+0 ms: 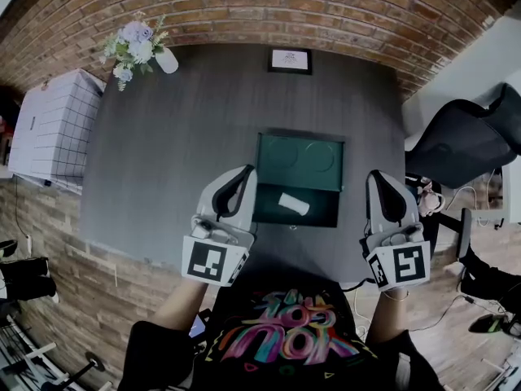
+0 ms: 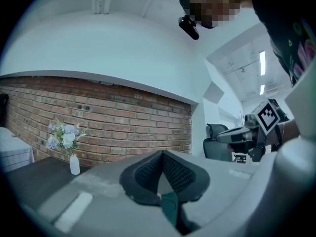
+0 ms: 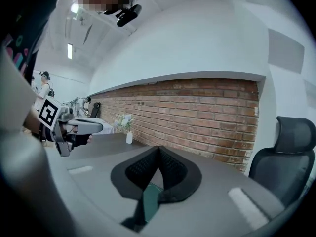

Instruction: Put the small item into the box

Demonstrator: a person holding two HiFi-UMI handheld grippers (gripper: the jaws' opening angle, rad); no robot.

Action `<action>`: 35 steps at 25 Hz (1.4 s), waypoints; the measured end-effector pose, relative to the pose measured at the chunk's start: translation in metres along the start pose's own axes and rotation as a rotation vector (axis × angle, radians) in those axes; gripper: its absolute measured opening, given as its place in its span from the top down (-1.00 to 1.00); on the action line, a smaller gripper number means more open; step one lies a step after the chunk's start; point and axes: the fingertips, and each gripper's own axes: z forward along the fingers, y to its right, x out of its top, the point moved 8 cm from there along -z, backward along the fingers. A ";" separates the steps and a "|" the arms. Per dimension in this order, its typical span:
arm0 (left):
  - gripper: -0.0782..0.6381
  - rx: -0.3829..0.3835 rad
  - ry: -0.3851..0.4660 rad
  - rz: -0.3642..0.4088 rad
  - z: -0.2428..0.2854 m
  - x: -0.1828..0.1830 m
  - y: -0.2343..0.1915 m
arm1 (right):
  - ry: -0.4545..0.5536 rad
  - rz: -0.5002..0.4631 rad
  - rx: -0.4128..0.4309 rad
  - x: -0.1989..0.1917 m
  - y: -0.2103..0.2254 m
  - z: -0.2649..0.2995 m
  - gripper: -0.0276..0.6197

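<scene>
A green box (image 1: 326, 212) stands open in the middle of the dark table (image 1: 163, 161), its lid (image 1: 298, 160) tipped back with two round recesses. A small white item (image 1: 293, 204) lies inside the box's lower compartment. My left gripper (image 1: 243, 173) hovers at the box's near-left corner, jaws shut with nothing between them (image 2: 162, 158). My right gripper (image 1: 378, 177) is held to the right of the box, above the table's right edge, also shut and empty (image 3: 158, 154). Both point away from the person, clear of the box.
A vase of flowers (image 1: 138, 49) and a small framed picture (image 1: 291, 59) stand at the table's far edge by the brick wall. A white gridded cabinet (image 1: 53, 125) is on the left, and a black office chair (image 1: 468, 141) on the right.
</scene>
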 end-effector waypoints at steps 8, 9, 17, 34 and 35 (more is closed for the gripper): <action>0.78 -0.023 0.008 0.025 -0.016 0.000 0.008 | 0.026 0.066 -0.038 -0.002 0.007 -0.019 0.91; 0.78 -0.024 0.003 0.023 -0.017 -0.001 0.010 | 0.028 0.074 -0.034 -0.003 0.007 -0.021 0.91; 0.78 -0.019 -0.024 0.008 -0.023 -0.004 0.018 | 0.003 0.082 0.004 -0.009 0.004 -0.026 0.91; 0.78 -0.031 -0.039 0.004 -0.024 -0.005 0.020 | -0.043 0.070 0.025 -0.016 0.001 -0.024 0.91; 0.78 -0.033 -0.041 0.004 -0.024 -0.006 0.020 | -0.041 0.070 0.027 -0.016 0.001 -0.024 0.91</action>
